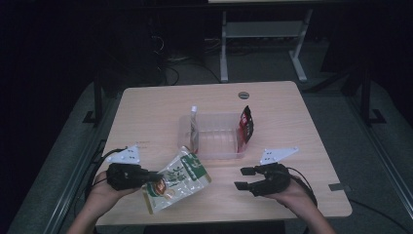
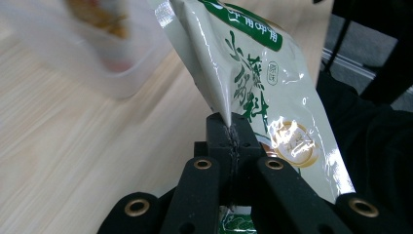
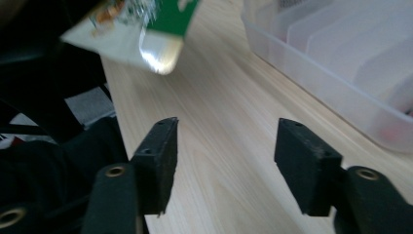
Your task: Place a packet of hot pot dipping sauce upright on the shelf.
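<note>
High view: left hand-held gripper [image 1: 146, 176] pinches the pouch [image 1: 178, 179] by its edge, jaws pressed tight on the seam; pouch hangs tilted over the worktop [image 1: 146, 112], just in front of the clear bin [image 1: 214, 134]. Right hand-held gripper [image 1: 246, 178] is spread, nothing between the jaws, near the pouch's right side. Bin holds a red packet [image 1: 246, 124] and probably a spouted pouch [image 1: 194, 127], blurry.
</note>
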Demonstrator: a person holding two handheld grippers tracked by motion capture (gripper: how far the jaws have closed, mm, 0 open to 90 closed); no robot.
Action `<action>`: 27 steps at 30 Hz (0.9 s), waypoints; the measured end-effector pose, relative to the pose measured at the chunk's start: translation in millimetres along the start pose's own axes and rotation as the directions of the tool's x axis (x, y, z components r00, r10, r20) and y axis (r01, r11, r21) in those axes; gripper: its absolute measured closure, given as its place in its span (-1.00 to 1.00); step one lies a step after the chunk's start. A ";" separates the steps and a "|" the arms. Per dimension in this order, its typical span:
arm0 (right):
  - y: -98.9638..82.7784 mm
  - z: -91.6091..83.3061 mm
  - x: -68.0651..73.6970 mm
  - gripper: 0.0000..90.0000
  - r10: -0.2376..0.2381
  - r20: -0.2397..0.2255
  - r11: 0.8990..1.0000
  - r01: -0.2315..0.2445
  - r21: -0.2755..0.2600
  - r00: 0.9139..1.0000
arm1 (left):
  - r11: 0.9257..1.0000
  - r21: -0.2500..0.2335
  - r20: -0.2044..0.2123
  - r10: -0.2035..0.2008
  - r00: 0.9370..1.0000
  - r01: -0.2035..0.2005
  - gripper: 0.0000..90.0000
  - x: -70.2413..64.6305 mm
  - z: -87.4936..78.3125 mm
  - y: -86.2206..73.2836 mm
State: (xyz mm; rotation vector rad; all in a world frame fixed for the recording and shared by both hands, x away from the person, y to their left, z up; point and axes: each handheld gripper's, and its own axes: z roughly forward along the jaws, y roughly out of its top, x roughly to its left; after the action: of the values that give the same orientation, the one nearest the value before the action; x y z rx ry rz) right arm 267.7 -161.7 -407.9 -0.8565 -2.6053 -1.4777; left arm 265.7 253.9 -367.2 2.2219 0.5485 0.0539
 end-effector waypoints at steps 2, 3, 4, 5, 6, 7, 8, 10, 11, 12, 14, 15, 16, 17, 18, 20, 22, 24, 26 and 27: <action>2.1 -0.6 0.6 0.04 -0.003 -0.017 1.000 0.003 -0.014 1.000 | 1.000 0.005 0.019 0.017 1.000 -0.017 0.99 -3.6 8.4 3.9; 2.1 -0.6 0.6 0.04 -0.003 -0.017 1.000 0.003 -0.014 1.000 | 1.000 0.005 0.019 0.017 1.000 -0.017 0.99 -3.6 8.4 3.9; 4.2 0.4 -0.1 0.06 -0.002 -0.052 1.000 0.001 -0.015 0.999 | 0.999 0.014 0.038 0.030 0.999 -0.030 0.99 -6.4 15.7 7.2; 5.0 1.2 -0.5 0.06 0.004 -0.065 1.000 -0.005 -0.009 0.998 | 0.999 0.014 0.038 0.030 0.999 -0.030 0.99 -6.4 15.7 7.2; 6.0 3.1 -1.4 0.06 0.006 -0.080 1.000 -0.006 -0.002 0.997 | 0.999 0.024 0.055 0.047 0.997 -0.048 0.99 -9.3 23.7 10.6; 6.0 3.1 -1.4 0.06 0.006 -0.080 1.000 -0.006 -0.002 0.997 | 0.999 0.024 0.055 0.047 0.997 -0.048 0.99 -9.3 23.7 10.6; 6.6 4.2 -1.7 0.06 0.008 -0.087 1.000 -0.008 0.000 0.996 | 0.998 0.027 0.061 0.063 0.996 -0.065 0.99 -11.4 28.8 13.2; 9.8 8.4 -1.5 0.02 0.003 -0.103 1.000 -0.003 -0.002 0.995 | 0.996 0.026 0.084 0.086 0.993 -0.088 0.99 -14.4 37.0 18.5; 9.8 8.4 -1.5 0.02 0.003 -0.103 1.000 -0.003 -0.002 0.995 | 0.996 0.026 0.084 0.086 0.993 -0.088 0.99 -14.4 37.0 18.5; 12.7 10.9 -1.6 -0.05 0.010 -0.125 1.000 -0.012 -0.008 0.992 | 0.995 0.025 0.097 0.098 0.990 -0.101 0.99 -16.7 42.2 22.7; 14.1 11.9 -1.7 -0.10 0.015 -0.139 1.000 -0.016 -0.010 0.990 | 0.993 0.025 0.104 0.111 0.988 -0.114 0.99 -17.4 44.3 24.8; 15.4 13.3 -1.5 -0.18 0.015 -0.145 1.000 -0.017 -0.012 0.989 | 0.992 0.025 0.107 0.123 0.987 -0.126 0.99 -17.9 46.2 27.1; 17.5 15.4 -1.1 -0.16 0.012 -0.166 1.000 -0.014 -0.010 0.986 | 0.990 0.019 0.121 0.134 0.983 -0.138 0.99 -19.7 50.4 31.5; 17.5 15.4 -1.1 -0.16 0.012 -0.166 1.000 -0.014 -0.010 0.986 | 0.990 0.019 0.121 0.134 0.983 -0.138 0.99 -19.7 50.4 31.5; 18.8 17.8 -0.3 -0.18 0.011 -0.171 1.000 -0.013 -0.009 0.985 | 0.989 0.013 0.132 0.146 0.980 -0.149 0.99 -21.6 54.6 36.3; 20.2 21.2 -0.8 -0.21 0.011 -0.186 1.000 -0.014 -0.015 0.982 | 0.987 0.011 0.140 0.158 0.977 -0.161 0.99 -23.1 57.8 40.7; 21.7 24.1 -1.0 -0.21 0.013 -0.194 1.000 -0.017 -0.015 0.981 | 0.985 0.004 0.140 0.169 0.976 -0.171 0.99 -23.7 60.0 43.5; 22.8 27.2 -1.4 -0.21 0.007 -0.199 1.000 -0.010 -0.014 0.980 | 0.983 -0.004 0.145 0.185 0.972 -0.186 0.99 -23.3 63.9 49.0; 23.3 29.2 -1.9 -0.14 0.006 -0.205 1.000 -0.009 -0.015 0.979 | 0.981 -0.005 0.143 0.191 0.971 -0.192 0.99 -23.2 65.7 50.5; 23.3 29.2 -1.9 -0.14 0.006 -0.205 1.000 -0.009 -0.015 0.979 | 0.981 -0.005 0.143 0.191 0.971 -0.192 0.99 -23.2 65.7 50.5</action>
State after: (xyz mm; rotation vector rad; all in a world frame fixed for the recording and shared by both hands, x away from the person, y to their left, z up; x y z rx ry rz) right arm 287.2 -129.8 -406.2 -0.6739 -2.4417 -1.4985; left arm 277.6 168.6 -369.7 2.2599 0.2553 -0.0083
